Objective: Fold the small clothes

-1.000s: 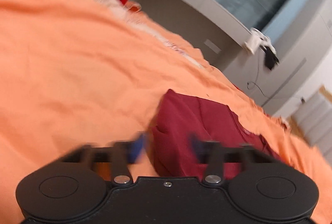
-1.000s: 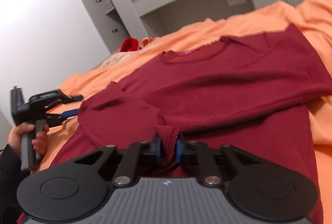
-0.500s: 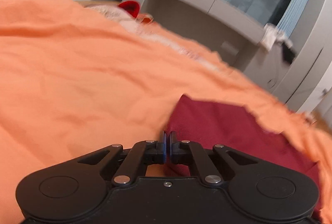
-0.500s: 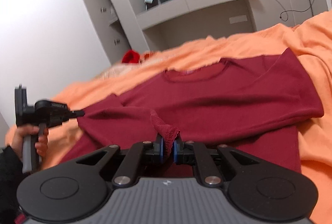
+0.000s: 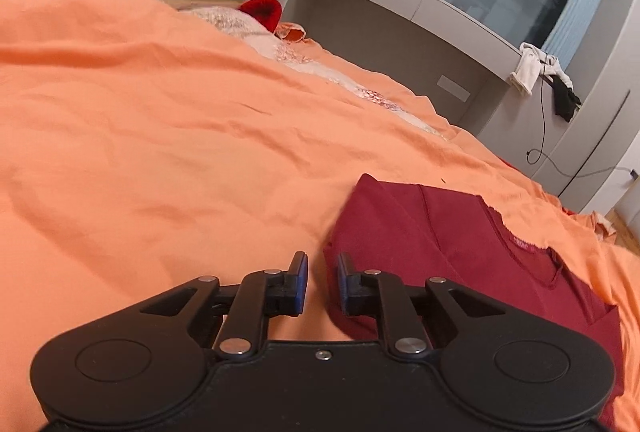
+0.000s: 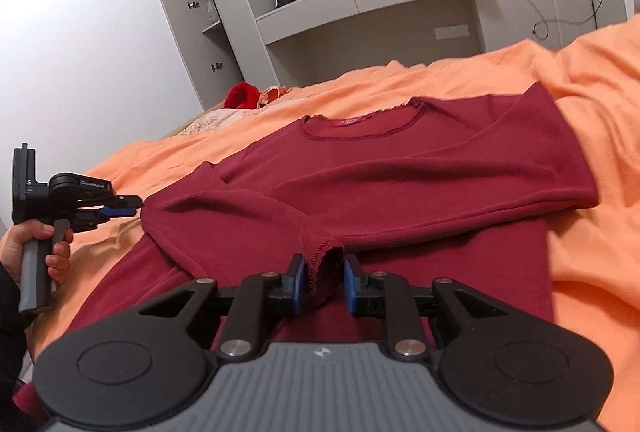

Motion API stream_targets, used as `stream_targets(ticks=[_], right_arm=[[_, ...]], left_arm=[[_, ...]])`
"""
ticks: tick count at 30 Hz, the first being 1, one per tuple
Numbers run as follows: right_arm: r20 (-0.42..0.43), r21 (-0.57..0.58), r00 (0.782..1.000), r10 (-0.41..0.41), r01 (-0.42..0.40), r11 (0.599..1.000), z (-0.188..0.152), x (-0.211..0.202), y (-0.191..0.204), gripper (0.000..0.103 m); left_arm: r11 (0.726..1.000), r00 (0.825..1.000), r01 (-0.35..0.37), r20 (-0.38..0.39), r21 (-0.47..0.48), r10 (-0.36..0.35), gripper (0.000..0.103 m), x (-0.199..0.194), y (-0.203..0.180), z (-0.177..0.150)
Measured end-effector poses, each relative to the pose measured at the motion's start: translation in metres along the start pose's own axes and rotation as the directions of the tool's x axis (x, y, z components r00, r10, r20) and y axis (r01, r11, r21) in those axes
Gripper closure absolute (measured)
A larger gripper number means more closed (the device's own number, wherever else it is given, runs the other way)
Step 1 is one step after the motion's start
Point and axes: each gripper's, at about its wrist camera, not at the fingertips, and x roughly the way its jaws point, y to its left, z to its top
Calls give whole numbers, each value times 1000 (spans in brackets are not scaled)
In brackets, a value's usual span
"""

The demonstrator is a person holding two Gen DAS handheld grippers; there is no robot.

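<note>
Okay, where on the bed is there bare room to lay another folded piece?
Bare orange sheet left of the red sweater, up to the pillow; another patch right of it. The middle is taken.

The dark red top (image 6: 400,188) is matt knitted cloth with a rough stitched cuff. The orange sheet (image 5: 160,136) on the bed is thin, creased, matt cloth. The left tongs (image 5: 319,282) and right tongs (image 6: 324,282) are matt black plastic with shiny metal pins and smooth blue pads (image 6: 298,282).
</note>
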Motion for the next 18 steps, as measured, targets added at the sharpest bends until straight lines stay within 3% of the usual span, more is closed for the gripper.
stream_targets(ticks=[3,7,13,18], right_arm=[[19,-4,1000,-21,21,1000,-5,-15,-7,74],[52,17,998,-43,42,999,-8,-36,-19,40],[95,12,993,-69,68,998,-12,-63,-33,13],[133,7,987,-90,90,996,-19,-86,-37,2]], left_arm=[[999,1000,5,-2,34,-5,72,-15,-7,-8],[998,999,41,11,41,-41,44,-44,-14,-25],[988,990,67,110,138,-83,3,-98,-29,-60],[979,987,71,131,191,-98,1,-125,-39,-89]])
